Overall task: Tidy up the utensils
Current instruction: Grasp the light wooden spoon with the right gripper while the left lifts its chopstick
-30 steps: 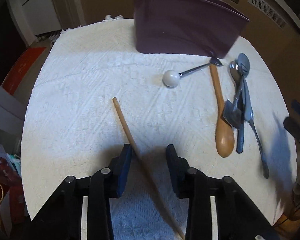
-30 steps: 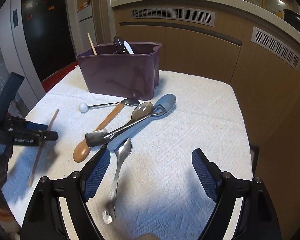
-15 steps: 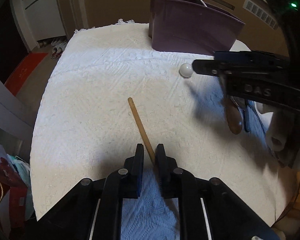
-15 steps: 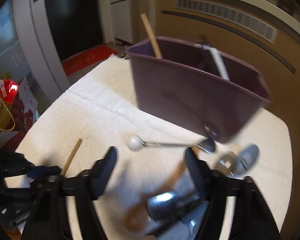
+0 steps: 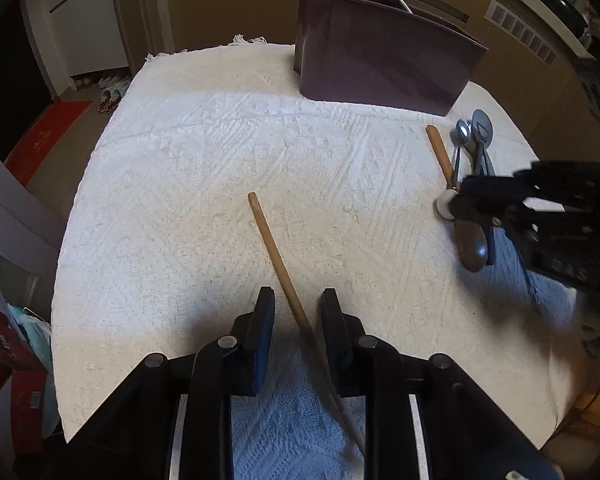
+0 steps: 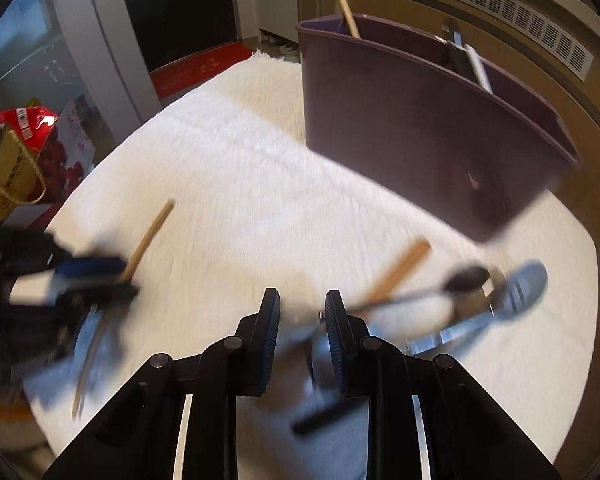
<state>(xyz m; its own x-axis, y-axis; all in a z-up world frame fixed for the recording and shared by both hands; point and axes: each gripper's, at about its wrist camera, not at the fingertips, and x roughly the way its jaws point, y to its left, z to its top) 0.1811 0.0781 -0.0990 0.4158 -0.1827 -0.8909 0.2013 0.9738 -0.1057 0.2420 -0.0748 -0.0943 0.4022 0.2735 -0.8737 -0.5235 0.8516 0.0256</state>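
A wooden chopstick (image 5: 274, 252) lies on the white cloth between the pads of my left gripper (image 5: 294, 312), which stands a little open around it. It also shows in the right wrist view (image 6: 150, 236). My right gripper (image 6: 302, 312) is shut on the white ball end (image 5: 444, 206) of a metal spoon (image 6: 466, 276). Beside it lie a wooden spoon (image 5: 456, 204) and several metal utensils (image 5: 478, 136). The purple utensil bin (image 5: 380, 68) stands at the back, also in the right wrist view (image 6: 420, 128).
The table's edges curve away at left and front (image 5: 72, 320). A chopstick (image 6: 344, 2) and a few handles stick up from the bin. Bags (image 6: 16, 152) and a red mat (image 5: 48, 136) lie on the floor to the left.
My left gripper has opened slightly around the chopstick after having closed on it. My right gripper has swung over, closed on the ball-ended spoon and pulled it right, toward the other utensils.
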